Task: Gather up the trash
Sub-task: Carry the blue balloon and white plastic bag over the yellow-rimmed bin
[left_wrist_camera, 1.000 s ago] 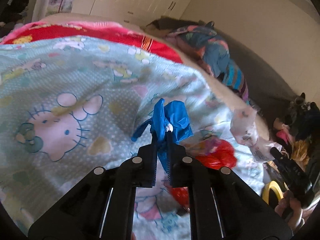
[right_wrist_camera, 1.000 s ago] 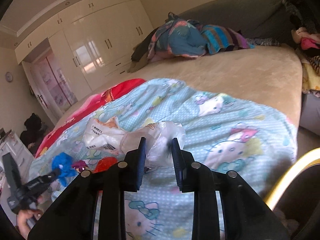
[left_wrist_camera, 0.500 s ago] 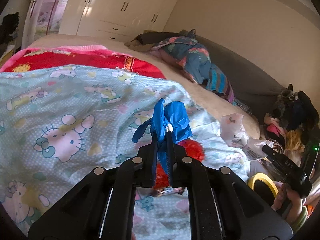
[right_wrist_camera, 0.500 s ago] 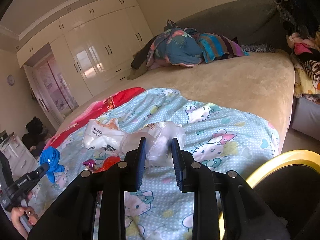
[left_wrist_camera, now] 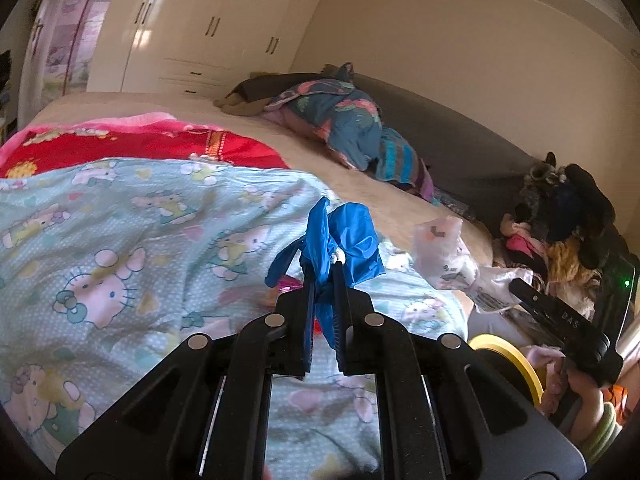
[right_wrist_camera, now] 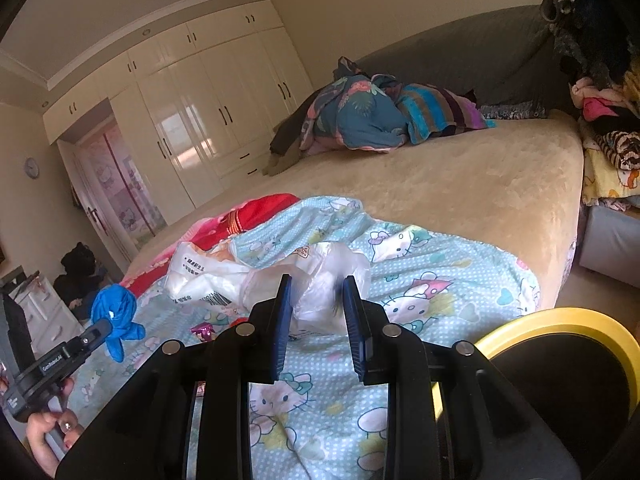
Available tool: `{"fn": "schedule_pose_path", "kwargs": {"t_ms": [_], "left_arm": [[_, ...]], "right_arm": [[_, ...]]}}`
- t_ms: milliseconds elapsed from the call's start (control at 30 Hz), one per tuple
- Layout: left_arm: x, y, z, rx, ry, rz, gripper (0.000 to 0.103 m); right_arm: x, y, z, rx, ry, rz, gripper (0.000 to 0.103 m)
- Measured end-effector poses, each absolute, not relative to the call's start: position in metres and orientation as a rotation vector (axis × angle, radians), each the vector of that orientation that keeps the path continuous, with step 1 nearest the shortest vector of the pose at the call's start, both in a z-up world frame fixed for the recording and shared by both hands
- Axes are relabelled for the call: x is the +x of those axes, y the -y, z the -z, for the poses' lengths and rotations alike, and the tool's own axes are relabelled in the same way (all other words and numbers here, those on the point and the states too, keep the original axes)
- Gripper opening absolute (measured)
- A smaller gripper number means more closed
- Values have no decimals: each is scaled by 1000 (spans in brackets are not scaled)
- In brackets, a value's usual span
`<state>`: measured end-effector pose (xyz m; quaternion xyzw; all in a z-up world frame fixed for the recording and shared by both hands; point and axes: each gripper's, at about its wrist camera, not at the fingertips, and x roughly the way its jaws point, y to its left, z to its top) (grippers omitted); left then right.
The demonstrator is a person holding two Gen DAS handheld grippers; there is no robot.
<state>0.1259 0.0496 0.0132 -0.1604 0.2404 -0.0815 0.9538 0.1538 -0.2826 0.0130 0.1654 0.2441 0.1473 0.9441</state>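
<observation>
Left gripper (left_wrist_camera: 324,276) clamps a blue glove (left_wrist_camera: 340,240) at frame centre, above the bed (left_wrist_camera: 120,240); right gripper (right_wrist_camera: 316,300) grips a clear bag (right_wrist_camera: 320,284) mid-frame, bin (right_wrist_camera: 560,320) lower right

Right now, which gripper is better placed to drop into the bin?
Right. The right gripper, shut on the clear bag, sits beside the yellow-rimmed bin; the left gripper, holding the blue wad, is farther off.

Open air lies above the Hello Kitty blanket (left_wrist_camera: 120,240) from 9 to 12 o'clock; at 3 o'clock the clothes pile (left_wrist_camera: 560,220) and yellow-rimmed bin (right_wrist_camera: 560,320) block passage.
</observation>
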Motion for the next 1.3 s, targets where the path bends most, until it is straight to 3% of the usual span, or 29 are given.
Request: {"fn": "schedule_pose_path", "kwargs": {"t_ms": [1300], "left_arm": [[100,48,-26,-195,-493,421,5]], "right_arm": [[94,359,-32,375,-455,-142,24]]}}
